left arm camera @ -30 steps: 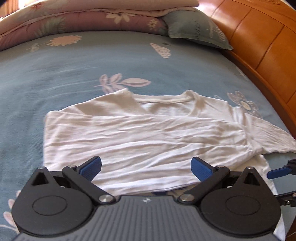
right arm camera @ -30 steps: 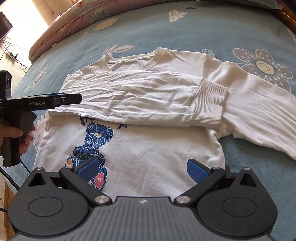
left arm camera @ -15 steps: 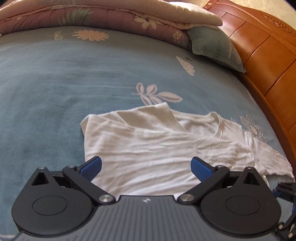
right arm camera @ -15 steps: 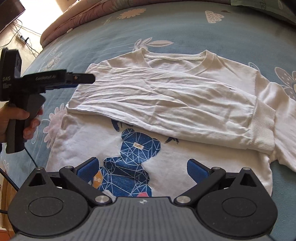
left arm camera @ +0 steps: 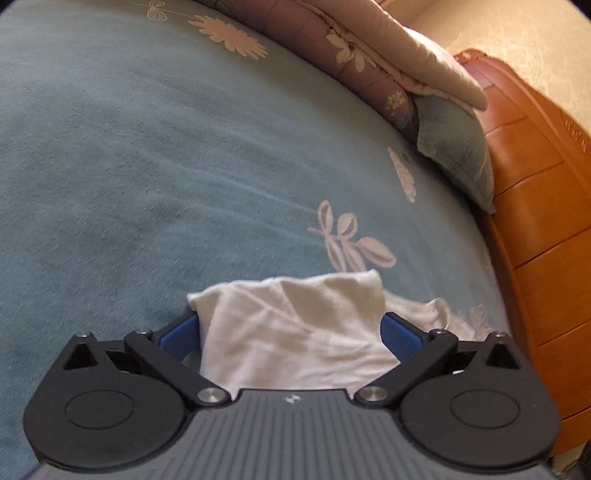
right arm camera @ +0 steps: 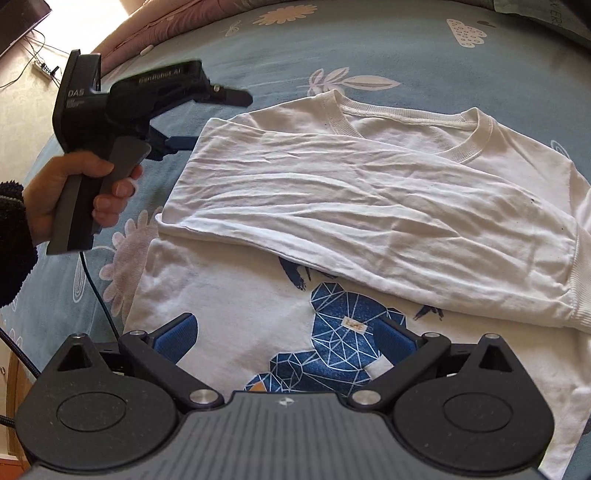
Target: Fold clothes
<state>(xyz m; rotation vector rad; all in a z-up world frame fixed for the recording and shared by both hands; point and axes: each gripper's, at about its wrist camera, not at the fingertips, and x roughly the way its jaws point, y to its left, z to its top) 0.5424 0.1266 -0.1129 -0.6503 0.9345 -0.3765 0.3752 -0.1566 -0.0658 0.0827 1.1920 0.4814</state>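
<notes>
1. Right wrist view: white long-sleeved cotton sweatshirt with a blue geometric bear print [right arm camera: 369, 206] spread flat on the blue floral bedsheet [right arm camera: 280, 44], one sleeve folded across the chest.
2. Right gripper [right arm camera: 284, 336] fingers spread wide above the print, gripping nothing.
3. Left gripper [left arm camera: 290, 332] fingers spread either side of the sweatshirt's shoulder corner, not pinching.

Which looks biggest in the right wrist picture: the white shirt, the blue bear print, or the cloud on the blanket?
1. white shirt, clearly the largest.
2. blue bear print, partly hidden by the right gripper.
3. cloud, smallest, though it lies farther from the camera, so it may only look that small.
</notes>
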